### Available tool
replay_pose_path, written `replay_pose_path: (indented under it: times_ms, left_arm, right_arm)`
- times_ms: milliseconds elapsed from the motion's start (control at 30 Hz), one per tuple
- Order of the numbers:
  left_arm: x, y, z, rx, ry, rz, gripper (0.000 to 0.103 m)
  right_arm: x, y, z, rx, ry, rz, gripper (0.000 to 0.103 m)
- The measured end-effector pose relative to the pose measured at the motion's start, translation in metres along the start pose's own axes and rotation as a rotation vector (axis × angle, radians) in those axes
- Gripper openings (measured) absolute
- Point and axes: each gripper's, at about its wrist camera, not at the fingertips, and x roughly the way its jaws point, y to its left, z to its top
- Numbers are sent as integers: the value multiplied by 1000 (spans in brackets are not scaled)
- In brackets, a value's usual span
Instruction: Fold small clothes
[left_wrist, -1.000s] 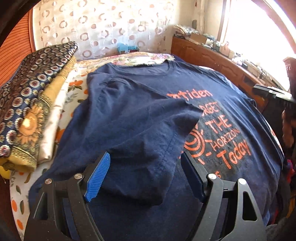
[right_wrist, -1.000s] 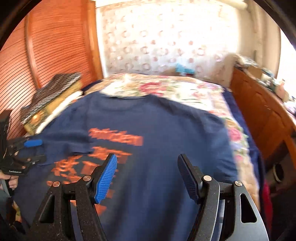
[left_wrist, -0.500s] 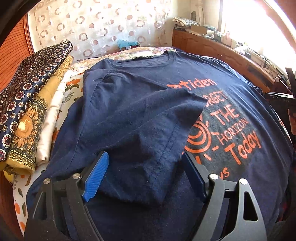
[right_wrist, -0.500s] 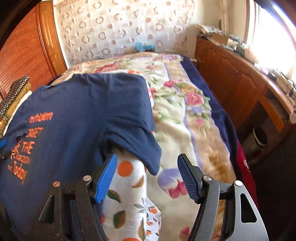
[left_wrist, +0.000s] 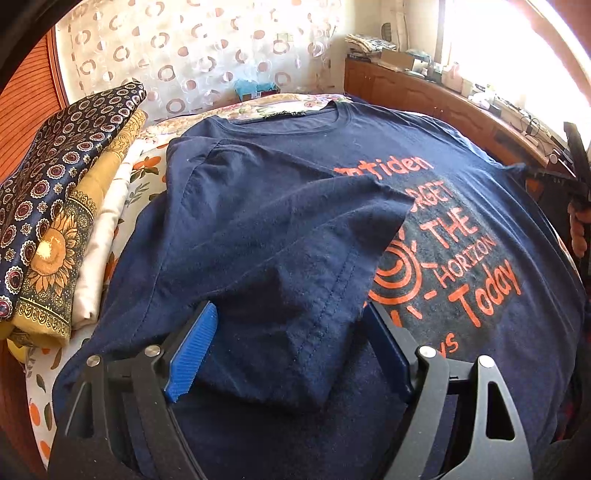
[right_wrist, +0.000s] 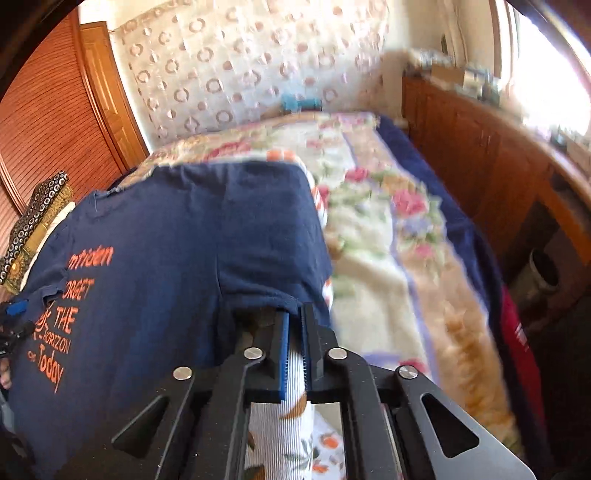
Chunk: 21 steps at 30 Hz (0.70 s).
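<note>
Left wrist view: the navy T-shirt (left_wrist: 443, 177) is spread on the bed (left_wrist: 122, 192), its left sleeve (left_wrist: 295, 258) already folded inward. The left tongs (left_wrist: 288, 350) are released over it; a careless dip could disturb that fold.

Right wrist view: the right tongs (right_wrist: 294, 332) have just been clenched on the right sleeve (right_wrist: 266, 291) hem. The striped sheet (right_wrist: 291, 406) may be pinched too and dragged along.

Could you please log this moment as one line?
left hand-held gripper: open over folded sleeve | right hand-held gripper: just closed on T-shirt sleeve hem | next: fold inward
</note>
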Motion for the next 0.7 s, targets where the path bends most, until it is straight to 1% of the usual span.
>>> replay_pose_path:
  times_ms: [133,200,233,300,333,400,433,467,500,567,600,633,667,700]
  left_arm:
    - [0,0,0,0,0,0,82]
    - [0,0,0,-1,0,0,82]
    - [0,0,0,-1,0,0,82]
    - [0,-1,0,1,-1,5,82]
    - [-1,-1,0,0,-3,7,82]
    - [-6,-1,-1,-7,-20,17,82]
    - [-10,-1,-1,-9,-34,16,82]
    - [-15,-1,-2,-12,-48,12,82]
    - [-22,-3,-1,-15,-63,6,82]
    - [-35,-8,0,-12,-90,-12,82]
    - [-45,-13,2,-4,-114,-24,82]
    - [-54,-18,3,5,-136,-35,82]
    - [-59,-22,4,11,-149,-43,82]
    - [-67,-28,6,19,-167,-55,82]
  right_arm:
    - [-33,21,14,-53,-128,8,3]
    - [-52,41,18,-107,-178,35,3]
    - [-61,54,15,-135,-190,59,3]
    - [-70,79,11,-203,-186,104,3]
    - [-71,88,5,-227,-167,121,3]
    - [-69,98,-7,-230,-119,179,3]
    - [-66,100,-15,-226,-87,195,6]
    - [-65,99,-22,-224,-64,199,11]
    - [-64,97,-30,-224,-43,198,15]
    - [-63,87,-43,-223,-24,184,28]
    - [-64,81,-48,-218,-17,175,32]
    - [-68,73,-54,-209,-13,162,40]
    - [-72,65,-58,-198,-15,152,43]
    - [-76,56,-62,-183,-20,140,44]
